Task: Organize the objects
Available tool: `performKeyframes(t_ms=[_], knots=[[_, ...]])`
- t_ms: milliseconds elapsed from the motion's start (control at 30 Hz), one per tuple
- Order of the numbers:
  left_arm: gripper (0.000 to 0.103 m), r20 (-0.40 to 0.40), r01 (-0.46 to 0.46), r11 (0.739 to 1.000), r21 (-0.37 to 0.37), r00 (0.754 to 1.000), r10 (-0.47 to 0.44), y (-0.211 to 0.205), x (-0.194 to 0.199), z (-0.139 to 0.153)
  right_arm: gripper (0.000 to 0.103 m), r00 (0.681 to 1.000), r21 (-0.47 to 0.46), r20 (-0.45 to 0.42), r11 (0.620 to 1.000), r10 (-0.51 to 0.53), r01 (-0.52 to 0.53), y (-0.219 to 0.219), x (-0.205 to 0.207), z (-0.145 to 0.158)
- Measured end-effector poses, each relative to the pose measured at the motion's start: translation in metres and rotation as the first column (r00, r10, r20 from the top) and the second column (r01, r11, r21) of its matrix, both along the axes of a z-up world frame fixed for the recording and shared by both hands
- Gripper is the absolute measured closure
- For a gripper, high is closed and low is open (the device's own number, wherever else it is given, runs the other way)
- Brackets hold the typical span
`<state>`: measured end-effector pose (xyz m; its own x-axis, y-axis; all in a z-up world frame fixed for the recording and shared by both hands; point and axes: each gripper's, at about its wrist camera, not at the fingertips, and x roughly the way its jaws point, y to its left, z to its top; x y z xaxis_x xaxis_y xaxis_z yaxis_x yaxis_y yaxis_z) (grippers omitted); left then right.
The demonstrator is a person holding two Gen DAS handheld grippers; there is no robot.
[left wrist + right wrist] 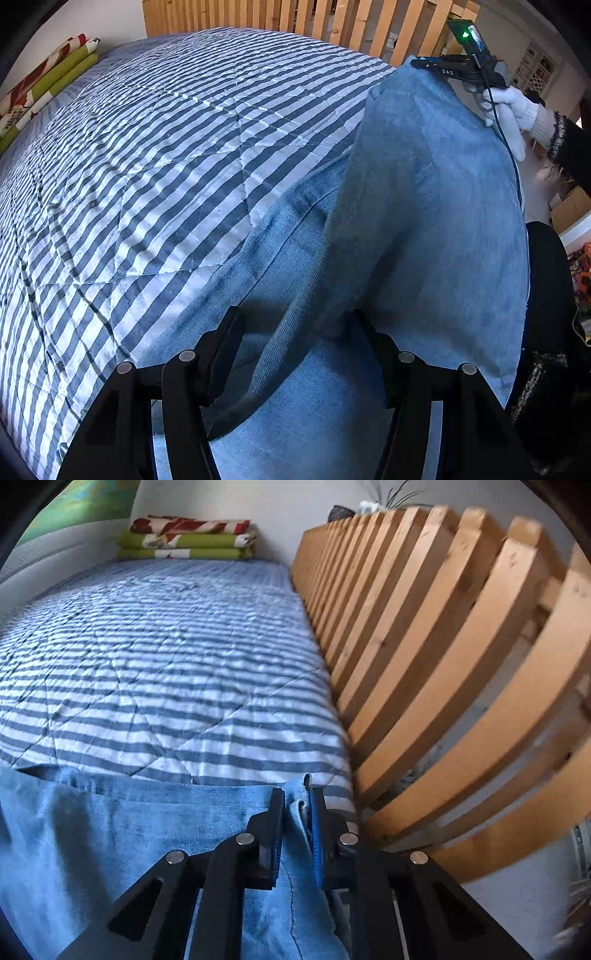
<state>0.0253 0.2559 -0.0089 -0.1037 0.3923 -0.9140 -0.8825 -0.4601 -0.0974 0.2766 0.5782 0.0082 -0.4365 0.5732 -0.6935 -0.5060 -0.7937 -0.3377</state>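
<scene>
Over the striped bed [147, 166], blue jeans [424, 221] hung partly lifted. Right claw [299, 805] was clenched on one edge; left claw [295, 325] sat spread apart around a fold, not gripping. Judgement: pinch that fold firmly, keep both edges level.

A light blue denim garment [424, 206] is seen over a quilt [166, 166] striped in grey-blue and white. Folded blankets [188, 539] in lime green, white and red are patterned with flowers. The slatted frame [443, 646] is honey-coloured wood. Both grippers are black; a white glove [513, 110] is worn.
</scene>
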Motion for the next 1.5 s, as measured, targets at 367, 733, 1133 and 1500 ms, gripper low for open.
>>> performKeyframes(t_ms=[367,733,1133,1500], knots=[[0.039,-0.053,-0.016,1.000,0.002,0.998,0.016,-0.001,-0.003,0.003,0.095,0.984,0.352,0.154,0.936,-0.093,0.033,-0.019,-0.010,0.005],[0.038,-0.205,-0.150,0.985,-0.085,0.970,0.130,-0.031,-0.017,0.013,0.089,0.882,0.418,0.439,0.908,-0.174,-0.029,-0.012,-0.054,-0.059],[0.038,-0.104,-0.327,0.942,0.070,0.937,0.333,-0.087,-0.028,0.044,0.073,0.989,0.108,0.116,0.988,0.093,-0.106,-0.107,-0.041,0.064],[0.029,-0.263,-0.408,0.911,-0.062,0.887,0.379,-0.057,-0.029,0.000,0.083,0.887,-0.405,0.043,0.820,0.459,-0.405,-0.245,-0.112,-0.001]])
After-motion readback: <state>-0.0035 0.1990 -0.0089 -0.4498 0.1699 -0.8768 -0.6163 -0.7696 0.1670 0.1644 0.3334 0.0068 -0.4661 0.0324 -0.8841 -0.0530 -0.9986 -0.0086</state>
